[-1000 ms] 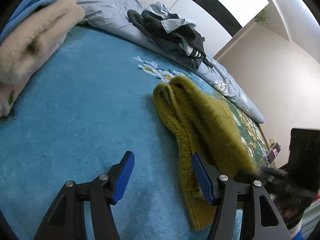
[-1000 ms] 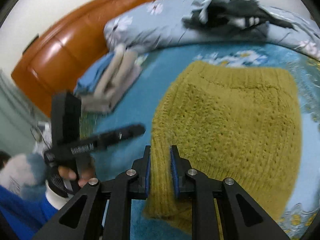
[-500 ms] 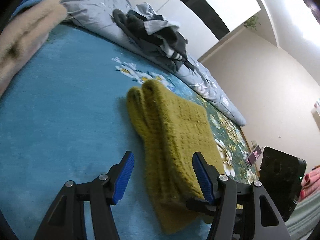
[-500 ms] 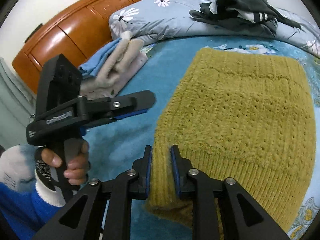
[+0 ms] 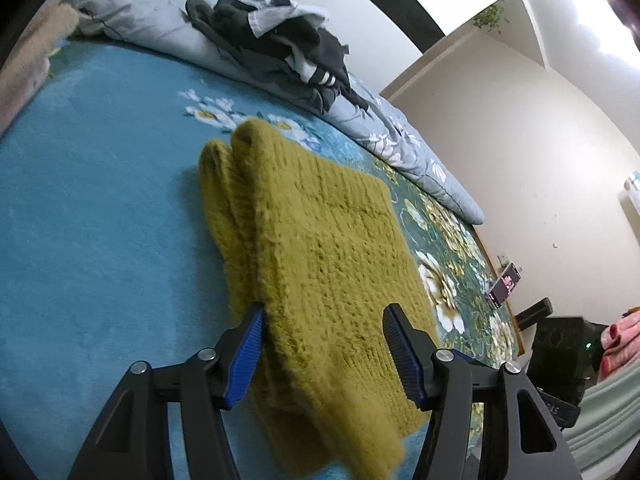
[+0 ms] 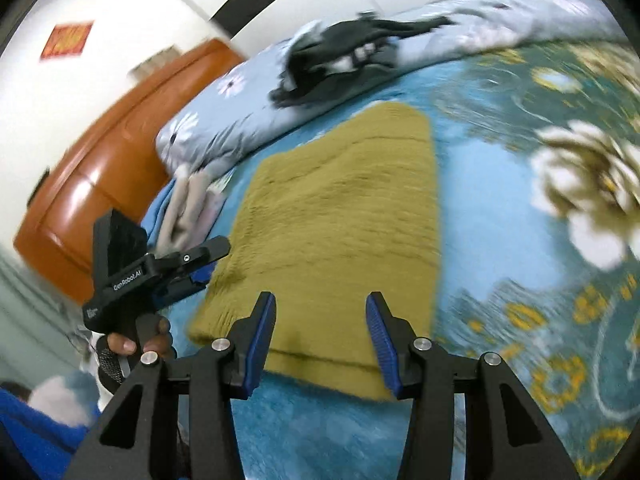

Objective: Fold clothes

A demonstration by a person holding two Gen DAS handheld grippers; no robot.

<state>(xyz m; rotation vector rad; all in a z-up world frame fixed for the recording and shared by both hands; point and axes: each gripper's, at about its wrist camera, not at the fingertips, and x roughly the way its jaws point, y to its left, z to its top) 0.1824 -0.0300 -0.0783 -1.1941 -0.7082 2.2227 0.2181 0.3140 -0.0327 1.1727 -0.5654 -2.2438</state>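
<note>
A folded mustard-yellow knitted sweater (image 5: 320, 240) (image 6: 344, 208) lies flat on the blue floral blanket (image 5: 100, 200). My left gripper (image 5: 325, 316) stands open over its near left corner, the left pad against the folded edge and the knit between the jaws. In the right wrist view the left gripper (image 6: 212, 256) is at the sweater's left side, held by a hand. My right gripper (image 6: 322, 300) hovers at the sweater's near edge, its jaws opening, with the pads clear of the knit. That view is blurred by motion.
A pile of dark unfolded clothes (image 5: 280, 48) (image 6: 344, 52) rests on a grey floral duvet (image 5: 400, 148) at the back. A folded stack of beige and blue items (image 6: 188, 208) lies left of the sweater, before an orange wooden headboard (image 6: 100, 160). A phone (image 5: 502, 284) sits at the bed's far edge.
The right gripper let go of the sweater's near left edge, opened, and swung right along that edge. The left gripper moved right, from bare blanket onto the sweater's corner.
</note>
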